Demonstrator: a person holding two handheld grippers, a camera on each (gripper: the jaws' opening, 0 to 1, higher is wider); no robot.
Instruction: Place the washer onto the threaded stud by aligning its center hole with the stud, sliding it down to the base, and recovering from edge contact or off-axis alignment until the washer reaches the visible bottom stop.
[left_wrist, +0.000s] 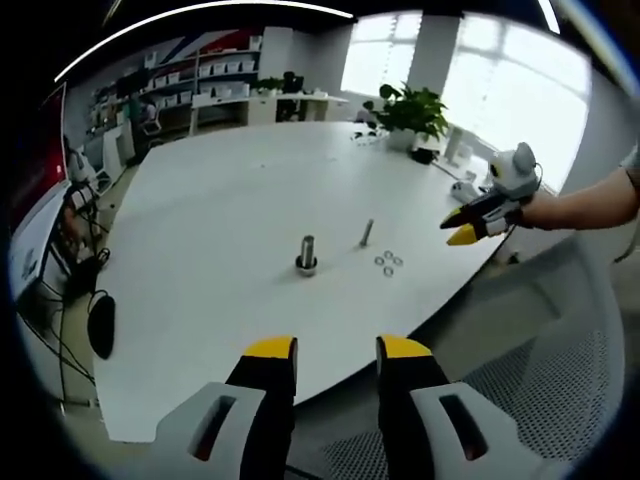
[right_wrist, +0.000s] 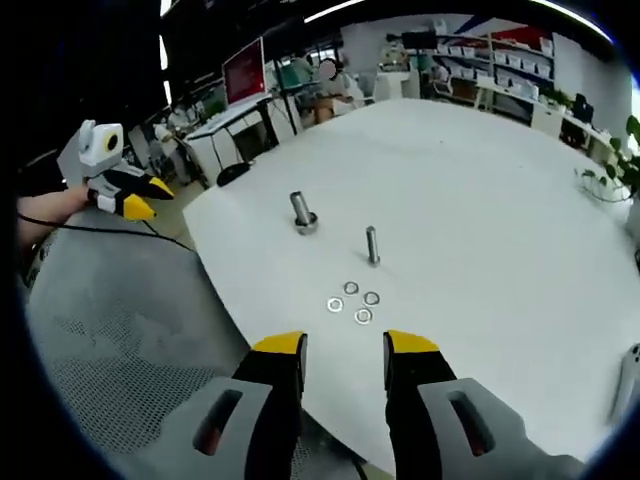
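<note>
**Pick one washer cleanly before you go near the stud**

You are working over a large white table (right_wrist: 500, 200), and both grippers are held off its near edge with nothing in them. Your right gripper (right_wrist: 345, 350) has its jaws parted a moderate gap and empty; your left gripper (left_wrist: 335, 352) is the same, jaws apart and holding nothing. In the right gripper view your left gripper (right_wrist: 135, 195) sits well off to the left of the table, so the right one looks better placed for the pick.

Two upright pieces stand on the table. The thicker stud (right_wrist: 301, 212) with a wide base is farther and to the left; the slimmer threaded stud (right_wrist: 372, 245) is nearer and just beyond the washers. I cannot tell from these views which one the washers fit, so check the hole against the shaft before committing.

Four washers (right_wrist: 352, 301) lie flat in a loose cluster near the table edge, close together but seemingly not stacked. Take the one nearest you (right_wrist: 363, 316) so the jaws do not nudge its neighbours. It lies flat, so expect a slippery pinch: come in low, grip across the rim, and leave the hole unobstructed. Then carry it level over the stud top.
</note>
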